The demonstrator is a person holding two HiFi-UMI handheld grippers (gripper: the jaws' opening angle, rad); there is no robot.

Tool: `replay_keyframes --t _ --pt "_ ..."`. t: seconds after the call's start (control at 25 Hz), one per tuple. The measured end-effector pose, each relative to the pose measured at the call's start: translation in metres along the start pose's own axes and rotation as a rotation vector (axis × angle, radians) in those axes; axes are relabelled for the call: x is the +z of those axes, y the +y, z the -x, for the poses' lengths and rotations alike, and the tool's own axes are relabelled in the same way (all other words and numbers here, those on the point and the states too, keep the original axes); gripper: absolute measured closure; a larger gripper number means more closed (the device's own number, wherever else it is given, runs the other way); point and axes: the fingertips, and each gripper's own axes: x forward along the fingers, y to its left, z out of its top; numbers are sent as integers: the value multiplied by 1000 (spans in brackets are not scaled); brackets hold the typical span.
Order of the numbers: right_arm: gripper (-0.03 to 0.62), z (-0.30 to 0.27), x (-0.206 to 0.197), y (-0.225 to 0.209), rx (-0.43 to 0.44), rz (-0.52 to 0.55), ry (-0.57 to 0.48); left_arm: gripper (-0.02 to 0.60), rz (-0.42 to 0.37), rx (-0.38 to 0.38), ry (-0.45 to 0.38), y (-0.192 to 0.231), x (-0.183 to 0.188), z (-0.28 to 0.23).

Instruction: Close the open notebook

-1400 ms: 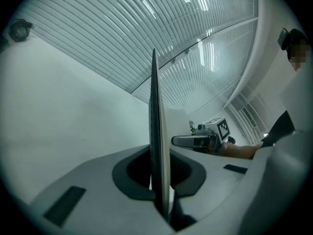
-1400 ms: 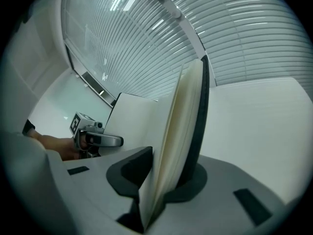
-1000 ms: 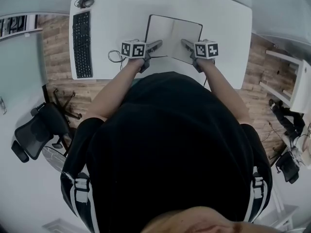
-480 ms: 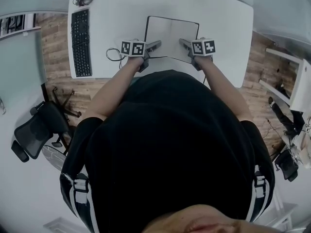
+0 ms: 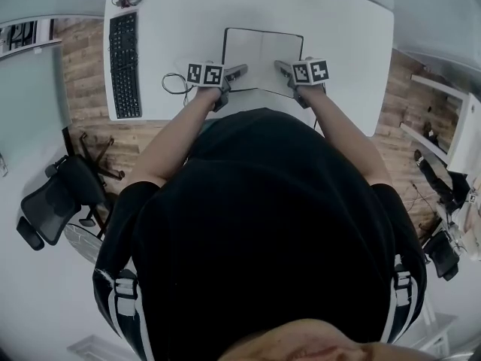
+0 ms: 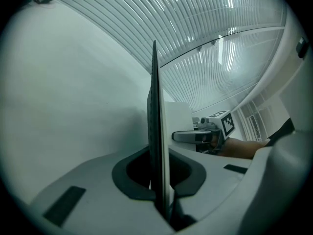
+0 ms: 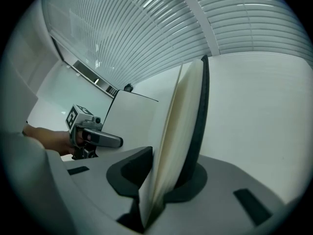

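You have the grasp: your left hand-held gripper (image 5: 239, 71) pinches the thin left cover (image 6: 154, 106), the right hand-held gripper (image 5: 282, 68) the thick page block (image 7: 183, 131) of the notebook (image 5: 263, 51) — open, right of the keyboard (image 5: 125, 66). Next, fold one side over.

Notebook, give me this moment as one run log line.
notebook: open on desk | left tool: shut on left cover | right tool: shut on right page stack | closing: not yet done

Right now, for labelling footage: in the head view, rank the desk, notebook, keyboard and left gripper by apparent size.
1. desk
2. notebook
3. keyboard (longer, but narrower)
4. left gripper, though nearer the camera
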Motion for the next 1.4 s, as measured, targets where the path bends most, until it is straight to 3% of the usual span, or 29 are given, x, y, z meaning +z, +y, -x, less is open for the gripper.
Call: replay_keyframes --t 0.72,1.4 --pt "499 -18 -10 -6 -9 -31 -6 541 66 22 -14 19 -7 3" --pt "427 -9 -24 -29 -42 -90 -37 541 92 29 -35 21 -1 3"
